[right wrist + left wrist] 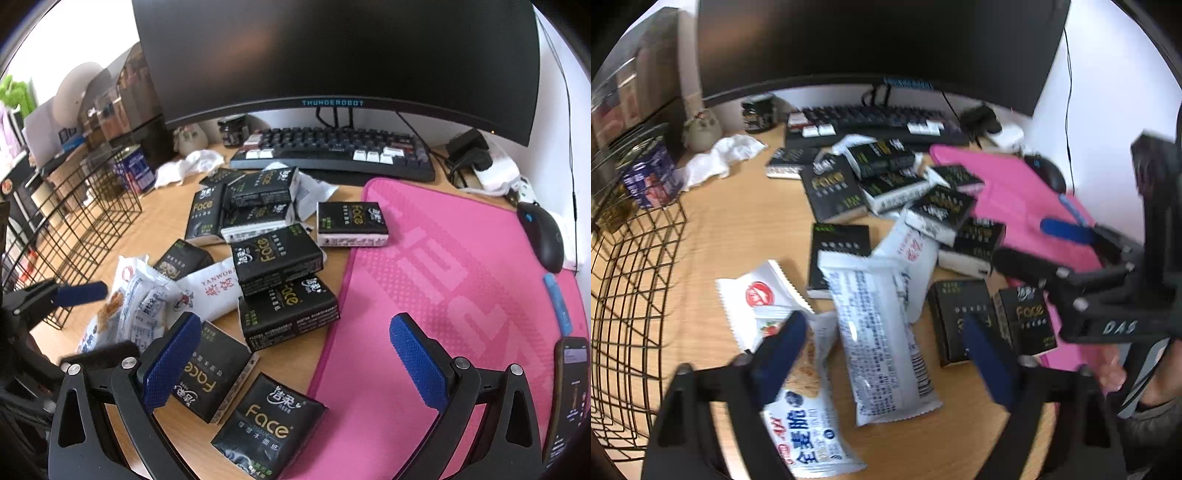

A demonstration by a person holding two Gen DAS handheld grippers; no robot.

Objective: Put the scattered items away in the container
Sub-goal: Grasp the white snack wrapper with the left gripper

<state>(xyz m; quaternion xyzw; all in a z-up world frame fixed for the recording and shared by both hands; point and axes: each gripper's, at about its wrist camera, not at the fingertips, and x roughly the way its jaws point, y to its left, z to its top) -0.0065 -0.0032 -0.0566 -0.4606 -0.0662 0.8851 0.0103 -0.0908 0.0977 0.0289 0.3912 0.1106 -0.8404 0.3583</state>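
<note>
Jaws of both the left gripper and right gripper gape wide (holding nothing) over tissue packs.

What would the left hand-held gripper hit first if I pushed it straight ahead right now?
Most likely the long white snack packet lying between the open fingers of the left hand-held gripper. Depth is unclear through the fisheye, so it might pass just above the packet.
</note>
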